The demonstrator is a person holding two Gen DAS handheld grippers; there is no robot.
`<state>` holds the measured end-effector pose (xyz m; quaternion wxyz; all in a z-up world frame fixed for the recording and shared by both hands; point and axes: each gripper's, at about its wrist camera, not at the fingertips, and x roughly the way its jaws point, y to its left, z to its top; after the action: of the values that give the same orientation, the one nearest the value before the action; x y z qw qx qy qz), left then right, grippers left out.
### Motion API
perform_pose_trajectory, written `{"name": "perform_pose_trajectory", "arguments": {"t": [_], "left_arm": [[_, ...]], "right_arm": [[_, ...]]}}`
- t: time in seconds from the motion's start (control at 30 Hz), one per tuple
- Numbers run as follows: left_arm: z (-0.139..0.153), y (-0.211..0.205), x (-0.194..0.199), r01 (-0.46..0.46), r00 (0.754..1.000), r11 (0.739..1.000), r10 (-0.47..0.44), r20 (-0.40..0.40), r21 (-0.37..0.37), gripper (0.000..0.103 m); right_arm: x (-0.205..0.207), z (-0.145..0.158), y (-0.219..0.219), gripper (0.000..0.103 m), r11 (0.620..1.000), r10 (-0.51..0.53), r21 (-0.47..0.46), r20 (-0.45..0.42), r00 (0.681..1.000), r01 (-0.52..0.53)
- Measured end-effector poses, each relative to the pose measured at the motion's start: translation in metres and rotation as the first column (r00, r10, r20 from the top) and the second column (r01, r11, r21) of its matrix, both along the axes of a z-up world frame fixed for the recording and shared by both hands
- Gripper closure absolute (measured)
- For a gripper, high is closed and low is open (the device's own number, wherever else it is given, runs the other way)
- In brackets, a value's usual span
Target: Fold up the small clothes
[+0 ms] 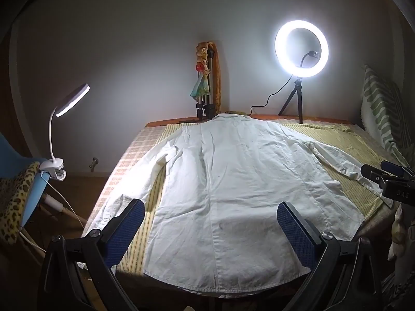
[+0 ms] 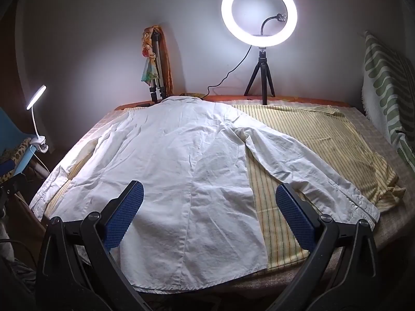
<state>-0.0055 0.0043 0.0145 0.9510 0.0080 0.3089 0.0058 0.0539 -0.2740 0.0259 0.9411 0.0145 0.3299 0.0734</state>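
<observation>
Flat, wrinkled white cotton shirt (image 1: 233, 181), striped cloth (image 2: 298, 134)

A white shirt (image 1: 228, 191) lies spread, collar away, on a striped yellow cloth (image 1: 345, 145) over the counter (image 1: 171, 123), under a glowing ring light (image 1: 301, 49). The left hand-held gripper (image 1: 210, 230) hangs wide open above the hem, touching nothing; a clip lamp (image 1: 71, 101) shines at left.

Upside-down lettering, perhaps "DAS", on right claw (image 1: 384, 178)
</observation>
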Motion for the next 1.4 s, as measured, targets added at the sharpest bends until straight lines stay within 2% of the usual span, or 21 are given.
{"name": "perform_pose_trajectory", "arguments": {"t": [1.4], "left_arm": [[0.0046, 0.0048, -0.0042, -0.028, 0.999, 1.000, 0.027, 0.031, 0.014, 0.000]], "right_arm": [[0.0000, 0.0019, 0.0022, 0.000, 1.000, 0.001, 0.008, 0.003, 1.000, -0.001]]}}
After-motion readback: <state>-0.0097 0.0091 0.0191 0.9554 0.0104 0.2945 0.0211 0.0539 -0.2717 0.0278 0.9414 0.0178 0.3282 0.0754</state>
